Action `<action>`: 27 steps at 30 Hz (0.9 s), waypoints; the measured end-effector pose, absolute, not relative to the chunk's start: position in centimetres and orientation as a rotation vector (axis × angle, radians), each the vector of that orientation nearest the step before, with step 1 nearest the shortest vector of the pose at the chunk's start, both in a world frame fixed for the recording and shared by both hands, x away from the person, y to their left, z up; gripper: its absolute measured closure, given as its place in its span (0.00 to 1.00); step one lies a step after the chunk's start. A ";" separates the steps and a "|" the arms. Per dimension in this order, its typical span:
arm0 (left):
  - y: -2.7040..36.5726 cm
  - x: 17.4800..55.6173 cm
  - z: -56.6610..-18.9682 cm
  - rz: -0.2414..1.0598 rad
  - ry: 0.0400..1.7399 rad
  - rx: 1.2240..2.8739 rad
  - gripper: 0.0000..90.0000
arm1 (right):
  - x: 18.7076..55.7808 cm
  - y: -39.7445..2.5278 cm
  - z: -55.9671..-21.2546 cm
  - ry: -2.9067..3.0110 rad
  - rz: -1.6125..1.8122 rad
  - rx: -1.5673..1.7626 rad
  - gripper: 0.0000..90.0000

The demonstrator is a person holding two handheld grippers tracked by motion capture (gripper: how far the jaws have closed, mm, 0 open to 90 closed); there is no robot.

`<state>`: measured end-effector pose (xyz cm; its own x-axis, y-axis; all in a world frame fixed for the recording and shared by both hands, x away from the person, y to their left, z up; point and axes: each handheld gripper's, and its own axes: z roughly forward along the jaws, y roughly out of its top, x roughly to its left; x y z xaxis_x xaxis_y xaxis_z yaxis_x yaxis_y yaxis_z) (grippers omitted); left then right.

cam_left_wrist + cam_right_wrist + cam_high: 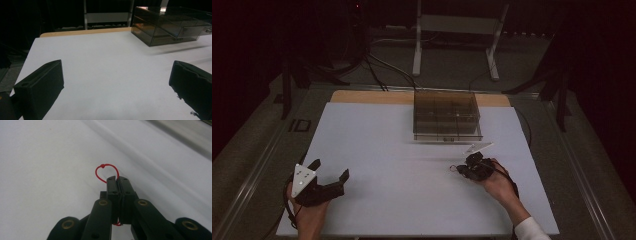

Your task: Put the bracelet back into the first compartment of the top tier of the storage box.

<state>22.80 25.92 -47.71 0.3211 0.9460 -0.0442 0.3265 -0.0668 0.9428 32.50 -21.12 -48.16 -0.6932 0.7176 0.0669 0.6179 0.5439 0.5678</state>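
High view – clear compartment box [446,116], contents unclear, red string [107,171] in right tongs [117,179]

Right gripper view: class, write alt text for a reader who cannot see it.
A black gripper, jaws pressed shut, pinches a thin red loop with a small knot at its top. Behind it lies a plain white table.

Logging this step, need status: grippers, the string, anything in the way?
Right gripper shut on red string loop, low over the white table. Left gripper open, holding nothing. Clear drawer box ahead, path unobstructed.
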 end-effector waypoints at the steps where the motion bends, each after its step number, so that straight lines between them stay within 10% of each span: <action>1: 25.9 22.8 -47.7 0.786 1.183 1.599 0.01 | 32.5 -21.1 -48.1 2.604 0.856 1.137 0.99; 27: 25.9 22.8 -47.7 0.787 1.183 1.599 0.01 | 32.6 -20.9 -46.1 2.596 0.933 1.134 0.99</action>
